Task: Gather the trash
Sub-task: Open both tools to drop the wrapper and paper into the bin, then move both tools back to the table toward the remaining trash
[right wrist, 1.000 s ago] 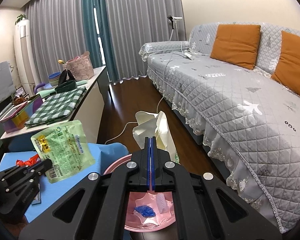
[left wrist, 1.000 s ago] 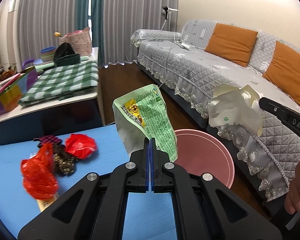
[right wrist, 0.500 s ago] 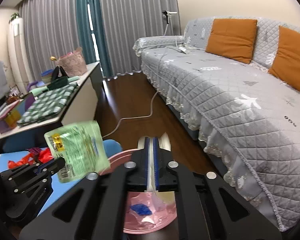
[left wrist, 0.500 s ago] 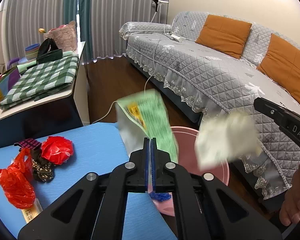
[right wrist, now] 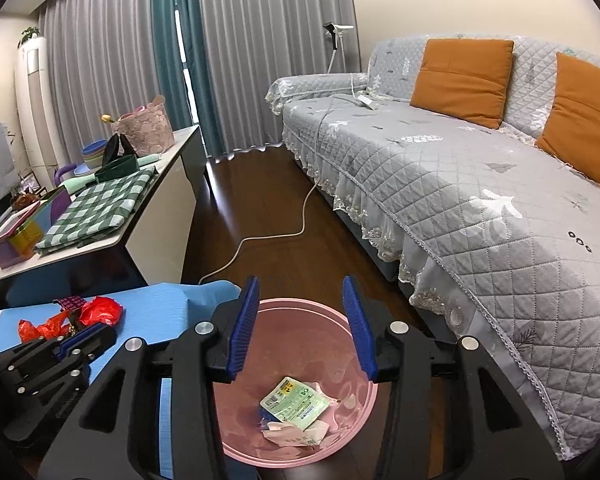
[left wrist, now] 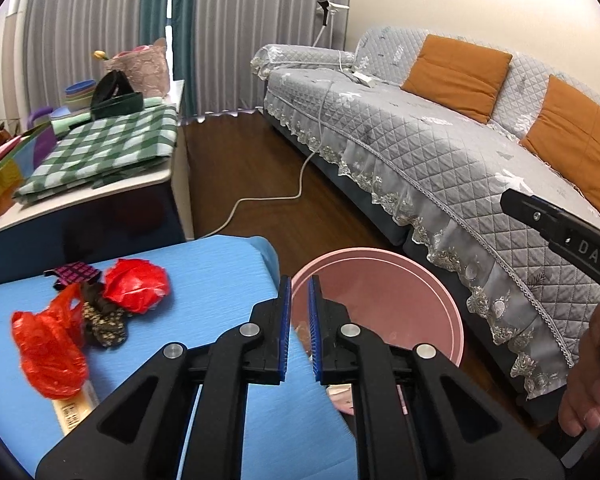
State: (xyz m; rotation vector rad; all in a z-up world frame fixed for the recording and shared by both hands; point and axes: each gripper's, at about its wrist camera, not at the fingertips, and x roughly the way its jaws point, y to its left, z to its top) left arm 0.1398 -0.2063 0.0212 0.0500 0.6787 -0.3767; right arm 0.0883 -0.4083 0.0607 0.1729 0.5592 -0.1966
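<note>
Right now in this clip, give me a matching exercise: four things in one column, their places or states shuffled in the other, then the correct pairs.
Things:
1. green wrapper
2. red plastic bag
3. checked cloth
4. right hand-held gripper

Places or states:
A. on the blue mat
B. above the pink bin, jaws opening, nothing between them
C. lying inside the pink bin
D. folded on the white side table

Pairs: 1-C, 2-A, 3-D, 4-B

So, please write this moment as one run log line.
left gripper: opening, empty | right gripper: opening, empty | green packet: in pink bin | red bags: on blue table
</note>
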